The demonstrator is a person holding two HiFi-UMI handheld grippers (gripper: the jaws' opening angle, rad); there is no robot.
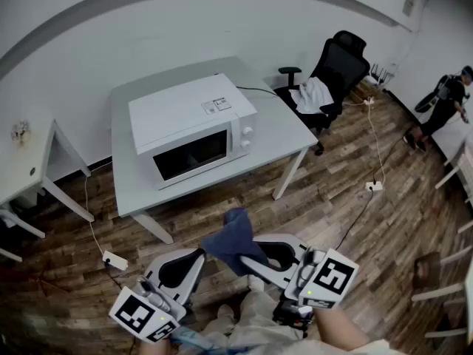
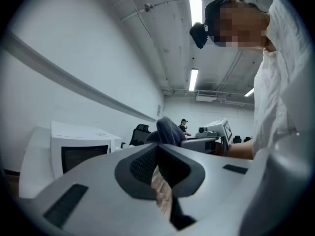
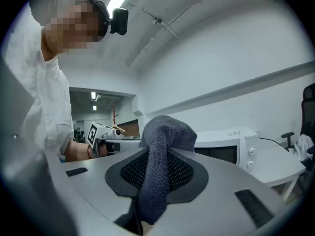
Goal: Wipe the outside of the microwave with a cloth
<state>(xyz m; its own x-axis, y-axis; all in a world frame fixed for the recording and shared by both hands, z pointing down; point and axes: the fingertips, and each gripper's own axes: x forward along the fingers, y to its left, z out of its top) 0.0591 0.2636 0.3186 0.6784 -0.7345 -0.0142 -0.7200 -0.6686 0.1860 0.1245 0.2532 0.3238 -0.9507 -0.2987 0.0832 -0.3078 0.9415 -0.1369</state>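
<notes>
A white microwave (image 1: 194,128) with a dark window stands on a grey table (image 1: 284,135), door facing me, some way ahead of both grippers. My right gripper (image 1: 251,251) is shut on a blue-grey cloth (image 1: 230,239), which bunches above the jaws and hangs between them (image 3: 165,132). My left gripper (image 1: 199,255) is held beside it, jaws together with nothing in them. In the left gripper view the microwave (image 2: 74,151) is at left and the cloth (image 2: 170,129) shows just past the left gripper (image 2: 157,154). In the right gripper view the microwave (image 3: 231,144) lies right of the right gripper (image 3: 157,156).
A black office chair (image 1: 336,69) with a white garment sits right of the table. A small white table (image 1: 29,161) stands at left. A power strip (image 1: 114,259) and cables lie on the wooden floor. A person (image 1: 443,102) stands far right.
</notes>
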